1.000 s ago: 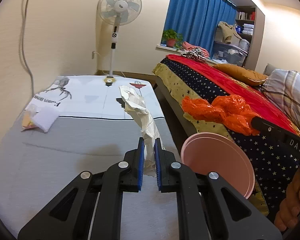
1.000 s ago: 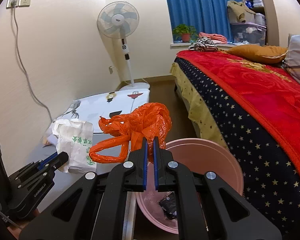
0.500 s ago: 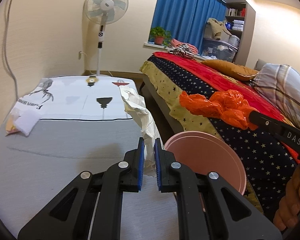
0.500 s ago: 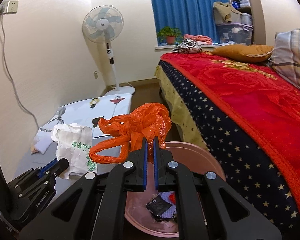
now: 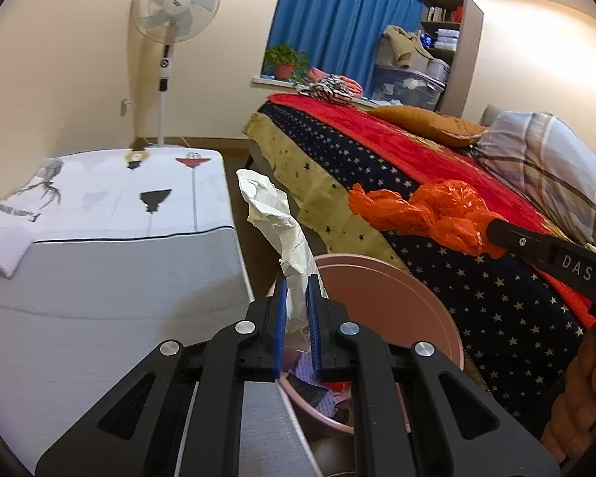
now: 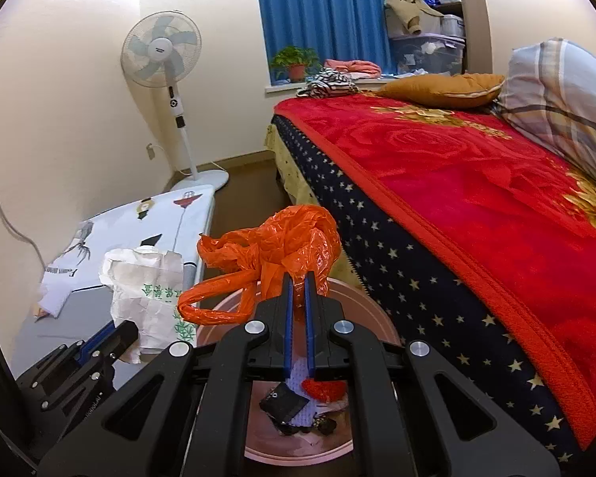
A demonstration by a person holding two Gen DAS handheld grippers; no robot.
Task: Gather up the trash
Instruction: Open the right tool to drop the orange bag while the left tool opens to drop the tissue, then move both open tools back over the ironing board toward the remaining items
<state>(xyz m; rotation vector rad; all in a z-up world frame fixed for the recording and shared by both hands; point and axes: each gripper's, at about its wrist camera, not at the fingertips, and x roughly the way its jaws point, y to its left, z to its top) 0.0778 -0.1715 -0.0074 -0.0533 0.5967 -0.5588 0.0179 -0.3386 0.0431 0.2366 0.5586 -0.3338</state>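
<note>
Both grippers have carried their loads from beside the low grey bench (image 5: 99, 278) to above the pink bin (image 5: 397, 302), whose rubbish-strewn bottom now shows. The white paper bag (image 5: 282, 230) stands up from between the left gripper (image 5: 297, 318) fingers, pinched narrowly over the bin's near rim. The orange plastic bag (image 6: 282, 246) bunches beyond the right gripper (image 6: 298, 302), its tail clamped between nearly closed pads, above the bin beside the bed (image 6: 476, 198).
</note>
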